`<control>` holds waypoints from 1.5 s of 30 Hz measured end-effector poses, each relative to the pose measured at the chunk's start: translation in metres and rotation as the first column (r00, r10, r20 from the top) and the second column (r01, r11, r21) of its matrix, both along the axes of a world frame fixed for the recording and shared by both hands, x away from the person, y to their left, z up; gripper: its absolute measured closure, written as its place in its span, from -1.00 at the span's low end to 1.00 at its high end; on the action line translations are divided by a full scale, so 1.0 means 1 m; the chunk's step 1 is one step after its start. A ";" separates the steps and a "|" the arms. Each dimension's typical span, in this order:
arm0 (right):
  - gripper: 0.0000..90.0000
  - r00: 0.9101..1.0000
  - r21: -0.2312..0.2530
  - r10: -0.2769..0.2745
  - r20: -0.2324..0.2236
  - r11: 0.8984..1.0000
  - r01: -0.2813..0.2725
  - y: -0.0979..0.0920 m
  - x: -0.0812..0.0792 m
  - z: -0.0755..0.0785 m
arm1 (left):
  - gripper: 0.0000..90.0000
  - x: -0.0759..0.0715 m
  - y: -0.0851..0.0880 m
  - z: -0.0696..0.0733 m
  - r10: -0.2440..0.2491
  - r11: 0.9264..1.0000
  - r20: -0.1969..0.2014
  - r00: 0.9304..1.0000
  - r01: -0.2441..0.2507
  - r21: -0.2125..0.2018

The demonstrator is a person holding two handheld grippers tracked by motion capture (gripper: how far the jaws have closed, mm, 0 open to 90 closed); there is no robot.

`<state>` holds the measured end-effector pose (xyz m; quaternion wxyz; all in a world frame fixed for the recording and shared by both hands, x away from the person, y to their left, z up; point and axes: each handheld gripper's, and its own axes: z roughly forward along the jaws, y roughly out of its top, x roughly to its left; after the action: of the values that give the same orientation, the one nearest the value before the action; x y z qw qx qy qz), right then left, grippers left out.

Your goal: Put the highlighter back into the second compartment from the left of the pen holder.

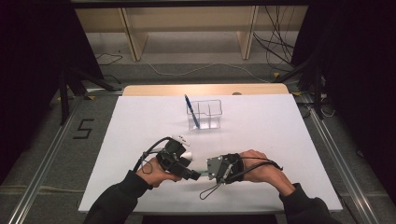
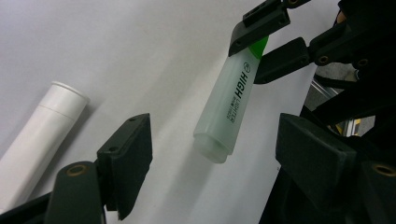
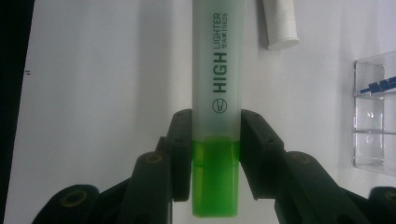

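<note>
- Two hand-held grippers meet low and centre in the high view, over the white table [image 1: 140, 121].
- Left of centre there, the left gripper [image 1: 195, 176] points right toward the other tool. In the left gripper view its jaws stand apart, one at lower left, one at lower right, with nothing pressed between them; the free end of the highlighter [image 2: 227, 105] hangs in the gap, clear of both pads.
- White cylinder [image 2: 39, 140]: lies on the table at the left edge of the left gripper view, outside the jaws. In the high view it sits just above the left gripper [image 1: 184, 153].
- Highlighter: a frosted cap marked "HIGH LIGHTER" over a green body. In the right gripper view it rises up the middle of the frame [image 3: 216, 107], held off the table between the two tools.
- Right gripper [image 1: 208, 171]: right of centre in the high view, pointing left. Its jaws are clamped on the highlighter where the cap meets the green body, one pad on each side [image 3: 215, 158].
- Clear plastic organiser [image 1: 210, 114]: stands upper centre of the high view, well apart from both hands, with a blue pen [image 1: 191, 111] leaning in its left compartment.
</note>
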<state>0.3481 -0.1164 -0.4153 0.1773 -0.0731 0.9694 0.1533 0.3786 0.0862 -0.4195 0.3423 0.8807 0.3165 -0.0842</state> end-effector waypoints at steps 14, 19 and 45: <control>0.49 0.996 -0.022 0.070 0.051 0.997 -0.069 0.006 -0.014 0.002 | -0.28 0.004 -0.006 -0.006 -0.057 0.998 -0.084 0.995 0.058 0.016; 0.49 0.994 -0.026 0.091 0.062 0.996 -0.089 0.007 -0.015 0.002 | -0.25 0.004 -0.007 -0.006 -0.075 0.997 -0.098 0.992 0.076 0.013; 0.49 0.976 -0.040 0.189 0.107 0.982 -0.186 0.014 -0.026 0.002 | -0.05 0.002 -0.015 -0.011 -0.139 0.990 -0.151 0.979 0.142 0.008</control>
<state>0.3220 -0.1021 -0.4130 0.2140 -0.1753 0.9491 0.1504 0.3804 0.0715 -0.4301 0.3024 0.8952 0.2793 -0.1710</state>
